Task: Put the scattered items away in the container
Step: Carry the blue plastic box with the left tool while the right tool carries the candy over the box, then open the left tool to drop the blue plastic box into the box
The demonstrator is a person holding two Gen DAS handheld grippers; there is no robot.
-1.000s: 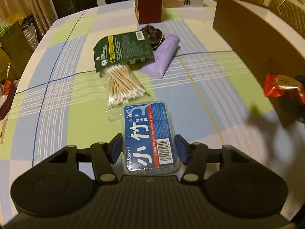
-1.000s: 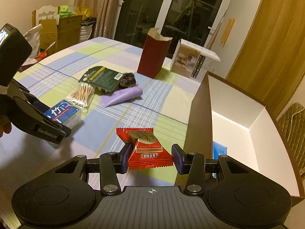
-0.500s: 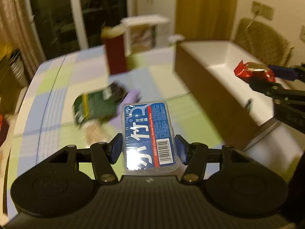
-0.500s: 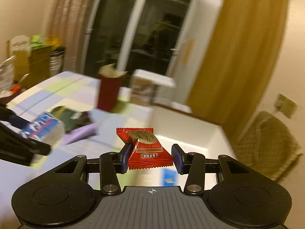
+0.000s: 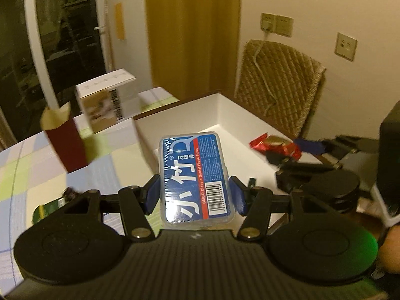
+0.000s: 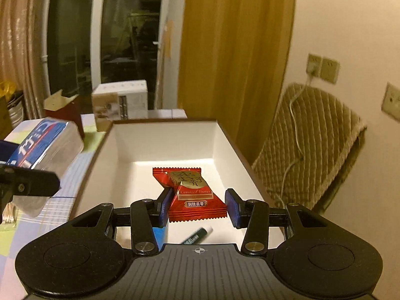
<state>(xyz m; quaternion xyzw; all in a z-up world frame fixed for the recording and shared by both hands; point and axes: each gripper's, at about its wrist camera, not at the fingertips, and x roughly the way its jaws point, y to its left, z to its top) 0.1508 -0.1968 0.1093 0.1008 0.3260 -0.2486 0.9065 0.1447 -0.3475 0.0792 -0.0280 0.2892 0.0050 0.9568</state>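
Left claw (image 5: 195, 195) gripping floss box (image 5: 196, 177), over container (image 5: 225, 115)

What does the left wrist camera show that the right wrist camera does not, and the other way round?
Only the left wrist view shows a dark green packet lying on the checked tablecloth. Only the right wrist view shows what is already in the box: a dark tube and something blue on its floor. Both show the white-lined box, the floss pick case held in the left gripper, the red candy packet in the right gripper, the dark red carton and the woven chair.
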